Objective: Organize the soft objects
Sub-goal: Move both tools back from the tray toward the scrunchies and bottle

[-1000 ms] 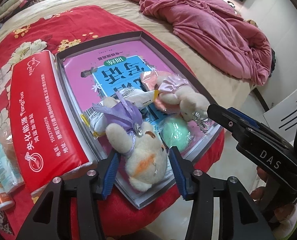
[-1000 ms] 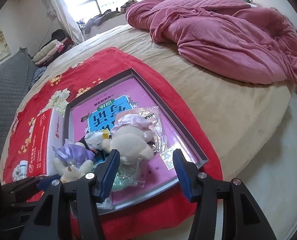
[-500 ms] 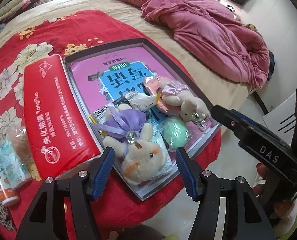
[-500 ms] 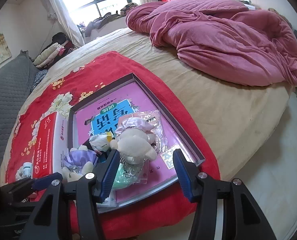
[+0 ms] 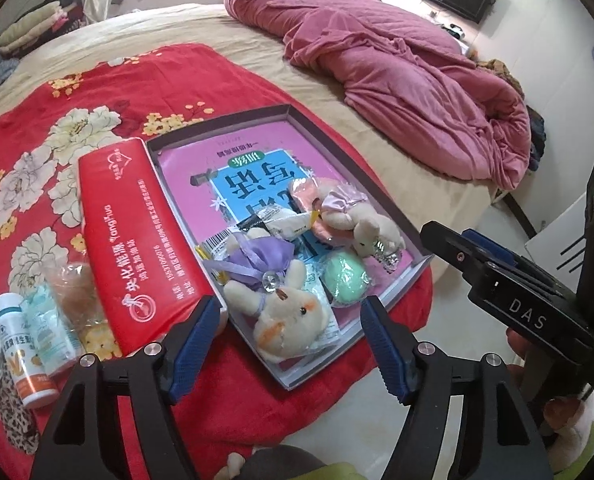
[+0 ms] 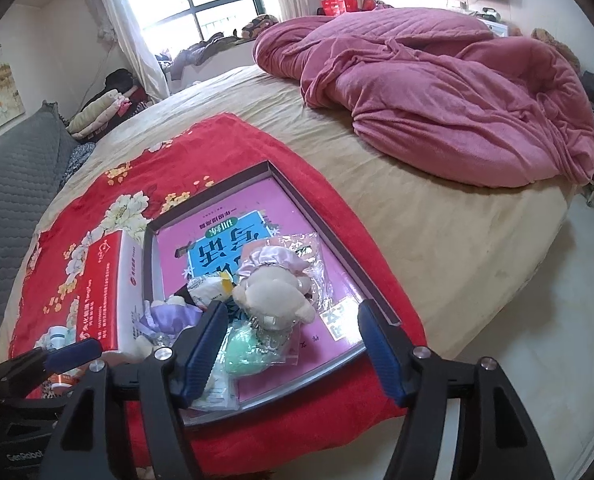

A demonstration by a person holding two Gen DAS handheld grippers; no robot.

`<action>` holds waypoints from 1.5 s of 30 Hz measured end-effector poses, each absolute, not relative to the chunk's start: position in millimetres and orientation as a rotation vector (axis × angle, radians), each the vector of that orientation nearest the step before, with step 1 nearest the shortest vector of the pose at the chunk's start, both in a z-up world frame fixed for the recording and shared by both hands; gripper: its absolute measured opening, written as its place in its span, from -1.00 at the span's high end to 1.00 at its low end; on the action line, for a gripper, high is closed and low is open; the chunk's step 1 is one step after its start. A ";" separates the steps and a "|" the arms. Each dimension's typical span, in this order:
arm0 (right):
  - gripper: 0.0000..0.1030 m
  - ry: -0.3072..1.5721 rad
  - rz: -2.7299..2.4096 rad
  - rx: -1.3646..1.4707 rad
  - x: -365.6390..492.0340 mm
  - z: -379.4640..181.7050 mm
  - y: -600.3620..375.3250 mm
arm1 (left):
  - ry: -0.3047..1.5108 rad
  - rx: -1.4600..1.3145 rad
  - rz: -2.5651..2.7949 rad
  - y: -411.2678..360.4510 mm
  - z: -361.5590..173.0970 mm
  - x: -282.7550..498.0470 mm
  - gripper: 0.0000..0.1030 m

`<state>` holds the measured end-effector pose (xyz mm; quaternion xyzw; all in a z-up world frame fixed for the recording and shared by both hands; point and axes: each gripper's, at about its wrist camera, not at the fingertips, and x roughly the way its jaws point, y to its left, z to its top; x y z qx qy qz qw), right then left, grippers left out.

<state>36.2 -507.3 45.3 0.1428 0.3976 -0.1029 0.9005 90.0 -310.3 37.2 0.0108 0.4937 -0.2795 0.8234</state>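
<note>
A shallow grey tray (image 5: 413,236) with a pink book inside lies on the red floral blanket. In it are a cream bunny in a purple dress (image 5: 281,312), a cream plush in a pink dress (image 5: 357,220), a green ball (image 5: 345,276) and a white packet (image 5: 285,220). My left gripper (image 5: 289,322) hovers over the purple bunny, jaws opening, pads clear of it. My right gripper (image 6: 293,320) hangs above the pink-dress plush (image 6: 273,292) and the green ball (image 6: 245,348), jaws also opening, touching nothing. The purple bunny (image 6: 173,316) is partly hidden behind its left finger.
A red tissue pack (image 5: 137,240) lies against the tray's left side. Small bottles and sachets (image 5: 29,340) sit beyond it. A crumpled pink duvet (image 5: 397,80) fills the far side of the bed. The bed edge and pale floor (image 6: 537,320) are to the right.
Both grippers have lifted and drawn back from the tray while their jaws widened. The left one let go of the purple bunny, which now lies free in the tray's near corner.
</note>
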 end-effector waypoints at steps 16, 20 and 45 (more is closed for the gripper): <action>-0.31 0.768 -0.181 0.224 27.9 85.6 -459.0 | 0.984 -0.040 -0.520 -239.4 70.0 78.5 -0.45; -0.31 0.761 -0.156 0.198 29.8 94.0 -438.3 | 0.973 -0.053 -0.499 -219.6 74.9 75.5 -0.45; -0.32 0.770 0.023 0.057 40.9 112.1 -308.6 | 0.954 -0.179 -0.297 -66.1 81.5 53.1 -0.46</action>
